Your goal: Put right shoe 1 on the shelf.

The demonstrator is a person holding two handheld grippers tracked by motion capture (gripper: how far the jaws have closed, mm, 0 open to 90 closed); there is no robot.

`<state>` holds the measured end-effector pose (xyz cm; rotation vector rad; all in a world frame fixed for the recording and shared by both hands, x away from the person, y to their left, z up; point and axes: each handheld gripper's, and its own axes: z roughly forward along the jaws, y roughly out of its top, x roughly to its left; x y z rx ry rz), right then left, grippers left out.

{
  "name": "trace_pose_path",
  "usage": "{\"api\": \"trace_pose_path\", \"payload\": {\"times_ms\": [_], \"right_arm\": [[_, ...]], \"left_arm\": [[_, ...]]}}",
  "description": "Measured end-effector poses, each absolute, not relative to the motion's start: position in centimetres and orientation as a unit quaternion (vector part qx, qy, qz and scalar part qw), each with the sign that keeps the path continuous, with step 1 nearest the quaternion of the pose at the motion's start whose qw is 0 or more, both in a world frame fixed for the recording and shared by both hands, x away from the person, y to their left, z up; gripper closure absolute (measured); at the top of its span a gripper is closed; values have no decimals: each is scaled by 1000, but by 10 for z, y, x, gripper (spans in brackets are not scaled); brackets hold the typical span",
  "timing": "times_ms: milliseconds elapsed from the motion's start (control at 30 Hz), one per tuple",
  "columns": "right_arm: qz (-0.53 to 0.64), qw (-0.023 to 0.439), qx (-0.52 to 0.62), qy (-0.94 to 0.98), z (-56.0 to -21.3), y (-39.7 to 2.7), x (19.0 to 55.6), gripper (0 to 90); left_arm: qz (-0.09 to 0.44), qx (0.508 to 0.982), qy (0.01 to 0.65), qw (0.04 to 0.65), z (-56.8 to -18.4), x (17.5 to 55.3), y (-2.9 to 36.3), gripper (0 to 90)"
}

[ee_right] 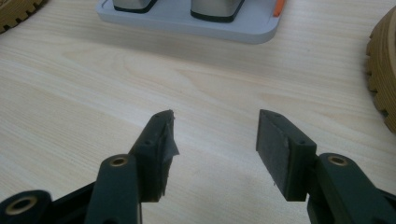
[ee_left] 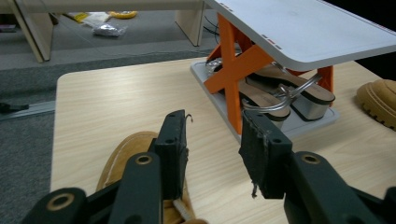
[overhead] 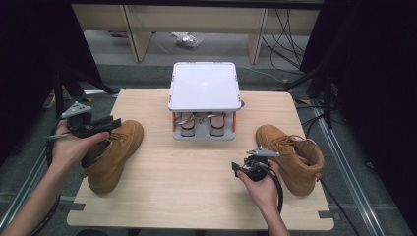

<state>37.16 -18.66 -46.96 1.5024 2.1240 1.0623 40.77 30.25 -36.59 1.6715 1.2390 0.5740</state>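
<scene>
Two tan lace-up boots stand on the wooden table [overhead: 196, 177]: the left boot [overhead: 115, 155] near the left edge, the right boot [overhead: 290, 157] near the right edge. My left gripper [overhead: 114, 123] hovers over the left boot's opening, jaws open and holding nothing. In the left gripper view its jaws [ee_left: 212, 135] frame bare table, with the boot [ee_left: 128, 158] just below. My right gripper [overhead: 237, 168] sits low over the table, left of the right boot, open with nothing between its jaws [ee_right: 215, 135]. The right boot's sole [ee_right: 385, 70] shows at the edge.
A small shoe rack [overhead: 204, 86] with a white top and orange struts [ee_left: 233, 70] stands at the table's back middle. A pair of sandals [overhead: 201, 124] rests on its lower shelf [ee_right: 187, 21]. Cables and table legs lie on the floor beyond.
</scene>
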Motion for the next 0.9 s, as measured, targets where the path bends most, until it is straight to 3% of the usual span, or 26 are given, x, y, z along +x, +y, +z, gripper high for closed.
{"api": "trace_pose_path", "payload": {"times_ms": [867, 900], "right_arm": [[365, 163, 528, 749, -478, -187, 371, 459], [367, 145, 543, 741, -478, -184, 369, 458]], "left_arm": [[233, 658, 555, 452, -393, 392, 345, 576], [233, 658, 555, 452, -393, 392, 345, 575]]}}
